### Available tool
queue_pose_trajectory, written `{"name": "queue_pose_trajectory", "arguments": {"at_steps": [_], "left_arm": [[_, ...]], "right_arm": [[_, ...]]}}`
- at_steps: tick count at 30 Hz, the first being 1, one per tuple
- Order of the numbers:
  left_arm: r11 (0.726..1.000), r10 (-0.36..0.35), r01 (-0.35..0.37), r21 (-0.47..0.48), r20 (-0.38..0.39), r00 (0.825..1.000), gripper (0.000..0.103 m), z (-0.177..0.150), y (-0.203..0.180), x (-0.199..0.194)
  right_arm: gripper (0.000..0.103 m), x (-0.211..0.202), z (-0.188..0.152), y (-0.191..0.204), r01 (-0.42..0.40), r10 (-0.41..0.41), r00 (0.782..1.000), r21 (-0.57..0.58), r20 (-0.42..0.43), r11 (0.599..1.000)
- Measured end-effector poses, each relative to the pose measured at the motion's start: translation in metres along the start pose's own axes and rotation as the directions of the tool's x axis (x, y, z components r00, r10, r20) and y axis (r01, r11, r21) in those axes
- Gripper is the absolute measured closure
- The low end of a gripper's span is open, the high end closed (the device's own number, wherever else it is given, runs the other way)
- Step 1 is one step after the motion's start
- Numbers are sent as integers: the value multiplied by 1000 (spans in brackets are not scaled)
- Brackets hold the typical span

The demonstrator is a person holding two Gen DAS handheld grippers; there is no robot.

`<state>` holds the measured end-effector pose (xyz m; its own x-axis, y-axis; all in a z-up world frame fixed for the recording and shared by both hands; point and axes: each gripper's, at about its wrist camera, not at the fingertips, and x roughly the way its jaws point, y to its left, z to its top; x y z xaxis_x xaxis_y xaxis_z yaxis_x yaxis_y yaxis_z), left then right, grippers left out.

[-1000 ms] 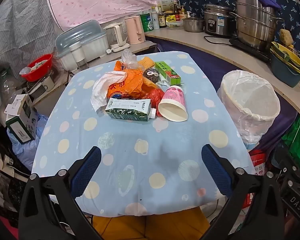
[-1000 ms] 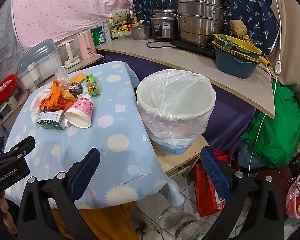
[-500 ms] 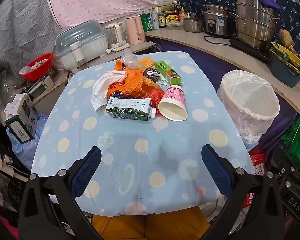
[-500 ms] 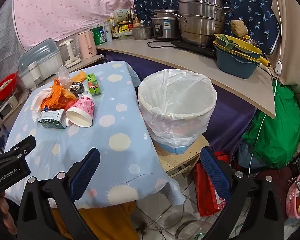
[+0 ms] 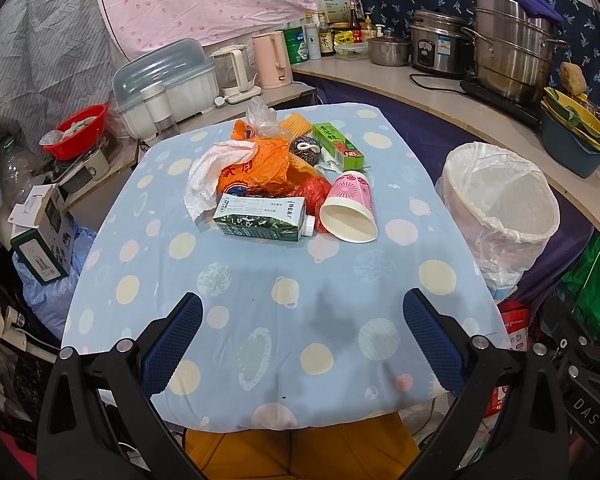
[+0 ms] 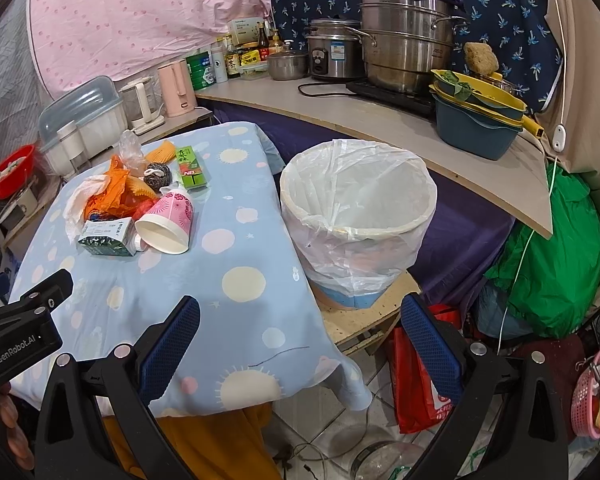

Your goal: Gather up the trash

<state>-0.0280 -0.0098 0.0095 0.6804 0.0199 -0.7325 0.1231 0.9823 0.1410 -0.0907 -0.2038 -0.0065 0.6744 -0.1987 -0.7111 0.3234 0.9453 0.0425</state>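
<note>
Little has moved since a second ago: the right view has crept slightly closer to the bin, the left view is unchanged, and the trash lies as before. On the table [image 5: 260, 332] nothing is collected yet; this looks like the opening step. The lined bin [image 6: 358, 216] stands empty just beside the table's right edge. The trash heap sits mid-table: orange bag [image 5: 260, 164], carton [image 5: 260, 220], pink cup [image 5: 350, 212], green box [image 5: 337, 146]. Left gripper [image 5: 302, 340] and right gripper [image 6: 300, 342] both hang spread wide, holding nothing, well short of the heap. Next, I judge, one must reach forward and close on a near item, likely cup or carton.
</note>
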Motion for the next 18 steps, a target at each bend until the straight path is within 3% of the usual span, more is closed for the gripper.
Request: {"name": "queue_pose_trajectory", "arguments": {"at_steps": [18], "left_arm": [[1000, -2, 2, -5, -2, 1000, 7, -2, 2, 0]], "right_arm": [[7, 5, 3, 12, 7, -7, 1000, -20, -16, 1000]]}}
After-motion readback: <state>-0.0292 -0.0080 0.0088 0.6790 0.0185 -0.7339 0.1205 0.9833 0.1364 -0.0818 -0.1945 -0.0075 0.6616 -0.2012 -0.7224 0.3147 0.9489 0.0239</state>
